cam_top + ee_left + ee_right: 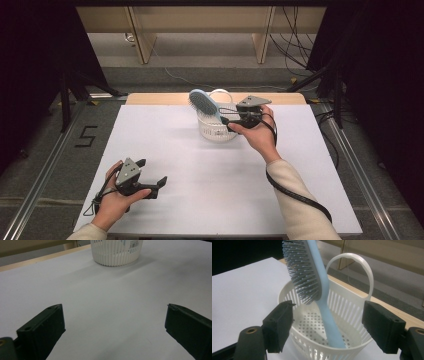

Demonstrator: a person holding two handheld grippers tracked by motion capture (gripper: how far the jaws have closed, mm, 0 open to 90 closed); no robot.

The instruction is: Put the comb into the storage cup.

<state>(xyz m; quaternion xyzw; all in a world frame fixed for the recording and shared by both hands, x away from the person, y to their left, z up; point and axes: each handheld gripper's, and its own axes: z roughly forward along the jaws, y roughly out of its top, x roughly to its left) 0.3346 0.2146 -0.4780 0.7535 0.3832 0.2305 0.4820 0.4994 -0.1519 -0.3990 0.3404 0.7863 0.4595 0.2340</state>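
The brush (312,282) is standing handle-down in the basket (297,293), leaning against its rim. It is pale blue, with an oval head of dense grey bristles sticking up above the white slotted wall and hoop handle. The right gripper (327,320) is sitting just beside it, jaws spread wide, clear of the handle. The left gripper (113,322) is resting on the table (200,175), jaws apart.

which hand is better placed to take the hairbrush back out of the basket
Right. The right tool sits open at the white basket, its jaws either side of the blue hairbrush standing handle-down inside. The left tool rests open near the table's front edge, well away from the basket.
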